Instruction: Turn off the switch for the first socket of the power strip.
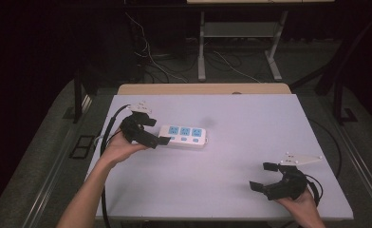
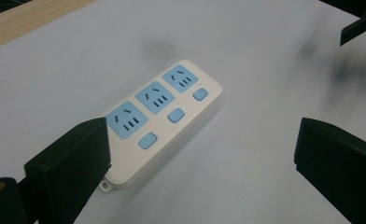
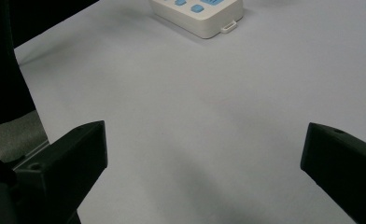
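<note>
A white power strip (image 1: 183, 135) with three blue sockets and three blue buttons lies flat on the left half of the table. My left gripper (image 1: 156, 131) stands open at the strip's left end, one jaw beside that end and the other behind it. In the left gripper view the power strip (image 2: 165, 116) runs away from the left jaw, and the left gripper (image 2: 202, 140) has nothing between its jaws. My right gripper (image 1: 262, 176) is open near the front right corner, far from the strip. Its own view has the right gripper (image 3: 204, 140) over bare table, with the strip's end (image 3: 204, 16) at the top.
The pale table top (image 1: 250, 123) has a wooden strip (image 1: 203, 89) along its far edge. Behind it stand a metal frame (image 1: 236, 33) and loose cables on the dark floor. The other gripper's jaw (image 2: 358, 25) shows at the top right of the left gripper view.
</note>
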### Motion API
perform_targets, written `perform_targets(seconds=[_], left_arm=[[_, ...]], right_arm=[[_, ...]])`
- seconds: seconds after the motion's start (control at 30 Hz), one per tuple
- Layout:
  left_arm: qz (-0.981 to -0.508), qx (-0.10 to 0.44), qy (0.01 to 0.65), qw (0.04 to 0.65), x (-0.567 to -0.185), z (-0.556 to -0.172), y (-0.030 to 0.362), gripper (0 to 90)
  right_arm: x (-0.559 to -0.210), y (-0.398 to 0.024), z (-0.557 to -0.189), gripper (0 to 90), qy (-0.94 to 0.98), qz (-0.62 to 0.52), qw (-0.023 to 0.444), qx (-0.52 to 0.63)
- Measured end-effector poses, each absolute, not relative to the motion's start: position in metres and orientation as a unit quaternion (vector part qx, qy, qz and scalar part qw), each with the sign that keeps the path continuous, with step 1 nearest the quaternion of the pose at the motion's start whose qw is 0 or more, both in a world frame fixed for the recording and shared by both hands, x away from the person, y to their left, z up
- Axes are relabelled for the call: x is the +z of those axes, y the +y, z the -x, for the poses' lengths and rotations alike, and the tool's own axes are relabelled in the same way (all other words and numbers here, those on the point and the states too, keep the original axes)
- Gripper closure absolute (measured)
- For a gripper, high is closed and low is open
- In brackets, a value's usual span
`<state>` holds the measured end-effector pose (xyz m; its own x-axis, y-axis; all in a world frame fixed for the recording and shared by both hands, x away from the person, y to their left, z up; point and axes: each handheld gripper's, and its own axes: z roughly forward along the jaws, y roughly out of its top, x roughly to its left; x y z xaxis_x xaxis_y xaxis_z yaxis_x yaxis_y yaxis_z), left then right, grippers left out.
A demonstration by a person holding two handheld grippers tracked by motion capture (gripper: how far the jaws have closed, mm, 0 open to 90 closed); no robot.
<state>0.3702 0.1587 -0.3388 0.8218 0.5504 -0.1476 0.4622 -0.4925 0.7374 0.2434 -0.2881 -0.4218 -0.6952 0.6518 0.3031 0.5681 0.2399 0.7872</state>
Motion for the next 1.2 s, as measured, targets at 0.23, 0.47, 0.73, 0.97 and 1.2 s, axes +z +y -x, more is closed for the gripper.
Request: perform_targets(seconds=[0.23,0.47,0.73,0.97,1.2], left_arm=[[-0.869,0.052,0.293,0.396,-0.339,-0.381,0.156,3.2],[-0.875,0.049,0.296,0.380,-0.342,-0.391,0.153,4.9],[-0.879,0.045,0.302,0.367,-0.346,-0.401,0.152,11.1],[-0.880,0.040,0.309,0.358,-0.351,-0.409,0.152,21.1],[-0.880,0.043,0.312,0.357,-0.356,-0.414,0.153,30.4]], right_arm=[[-0.422,-0.289,-0.243,0.3,0.785,-0.390,0.044,0.480],[-0.422,-0.290,-0.243,0.3,0.785,-0.390,0.044,0.479],[-0.422,-0.290,-0.243,0.3,0.786,-0.389,0.043,0.478],[-0.422,-0.290,-0.243,0.3,0.786,-0.388,0.042,0.480],[-0.422,-0.290,-0.243,0.3,0.787,-0.388,0.042,0.479]])
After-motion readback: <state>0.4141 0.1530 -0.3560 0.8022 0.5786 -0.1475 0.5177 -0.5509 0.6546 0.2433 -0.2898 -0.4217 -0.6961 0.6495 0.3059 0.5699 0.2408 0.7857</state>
